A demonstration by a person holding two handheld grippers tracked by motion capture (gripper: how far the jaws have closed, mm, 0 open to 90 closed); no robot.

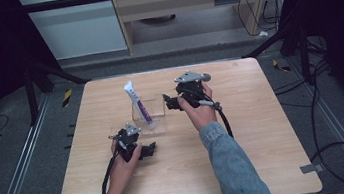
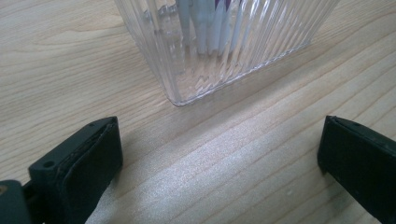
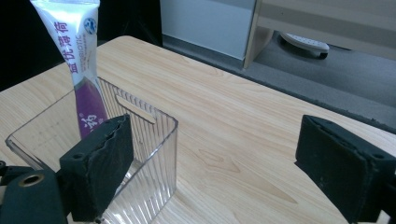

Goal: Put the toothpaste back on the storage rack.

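The clear box (image 1: 149, 114) stands mid-table (image 1: 250, 167) with a tube (image 1: 137, 104) leaning out of its top, blocking a pass from above on the far-left side; bare wood lies open all round it; the left gripper (image 1: 152, 149) sits just near its front corner; the right gripper (image 1: 167, 101) flanks its right wall.

the white-and-purple tube (image 3: 77, 60) reads "益优薄荷" and "probiotic", with "药" lower down.
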